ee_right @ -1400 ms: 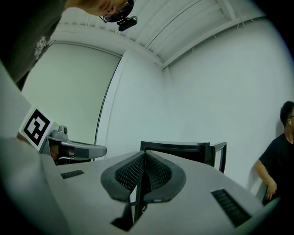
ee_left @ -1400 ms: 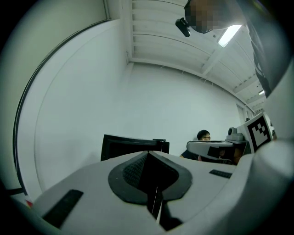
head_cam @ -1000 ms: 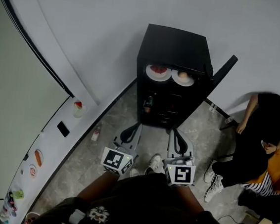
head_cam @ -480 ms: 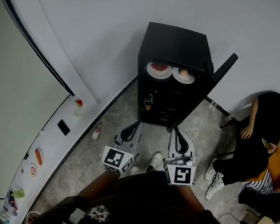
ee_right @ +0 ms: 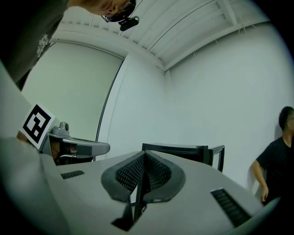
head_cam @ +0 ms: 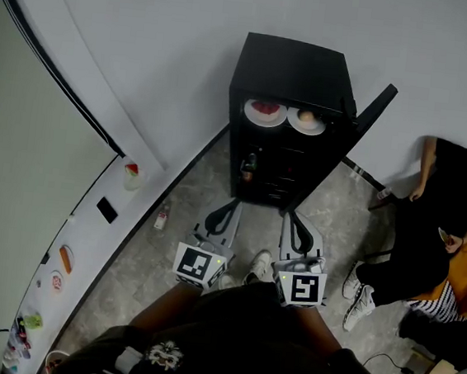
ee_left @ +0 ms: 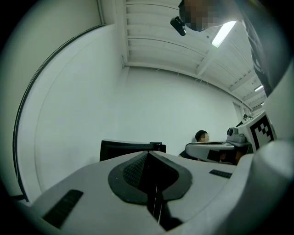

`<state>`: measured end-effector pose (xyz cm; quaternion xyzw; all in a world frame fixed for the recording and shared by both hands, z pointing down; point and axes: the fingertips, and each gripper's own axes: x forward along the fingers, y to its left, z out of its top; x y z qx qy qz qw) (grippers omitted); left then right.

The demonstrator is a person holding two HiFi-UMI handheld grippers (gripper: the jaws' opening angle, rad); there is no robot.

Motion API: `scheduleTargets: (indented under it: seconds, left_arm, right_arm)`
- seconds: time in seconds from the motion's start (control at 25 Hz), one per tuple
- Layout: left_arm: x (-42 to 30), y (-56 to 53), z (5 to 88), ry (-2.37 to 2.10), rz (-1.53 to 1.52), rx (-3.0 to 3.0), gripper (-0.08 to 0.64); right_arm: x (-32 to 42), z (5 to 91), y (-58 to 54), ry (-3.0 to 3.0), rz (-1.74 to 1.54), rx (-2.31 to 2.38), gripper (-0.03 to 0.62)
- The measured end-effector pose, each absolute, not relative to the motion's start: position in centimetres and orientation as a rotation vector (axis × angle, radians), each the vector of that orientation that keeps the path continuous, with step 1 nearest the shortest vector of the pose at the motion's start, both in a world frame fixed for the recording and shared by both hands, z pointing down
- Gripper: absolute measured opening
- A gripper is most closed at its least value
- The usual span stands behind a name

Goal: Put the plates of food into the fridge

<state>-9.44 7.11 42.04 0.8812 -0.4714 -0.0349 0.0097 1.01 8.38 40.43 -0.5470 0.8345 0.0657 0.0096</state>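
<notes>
Since a second ago only the seated person point(head_cam: 444, 200) has shifted an arm. The red-food plate point(head_cam: 265, 112) and the bun plate point(head_cam: 306, 121) sit side by side on the open fridge's point(head_cam: 292, 68) top shelf, seemingly stowed already. The left gripper point(head_cam: 228, 210) and right gripper point(head_cam: 291, 220), both clenched on nothing, face it from well apart.

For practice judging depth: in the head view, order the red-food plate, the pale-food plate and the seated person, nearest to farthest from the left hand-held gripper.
1. red-food plate: top shelf of the fridge, almost straight ahead of the left hand-held gripper.
2. pale-food plate: same shelf, to its right, slightly farther.
3. seated person: far right.
</notes>
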Motion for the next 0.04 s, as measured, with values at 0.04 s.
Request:
scheduleTargets:
  seconds: [0.04]
  left_arm:
    - [-9.31, 7.11, 42.01, -1.47, -0.112, 2.752, 0.023]
  right_arm:
    - [1.06, 40.5, 8.37, 2.611, 0.208, -1.708, 0.025]
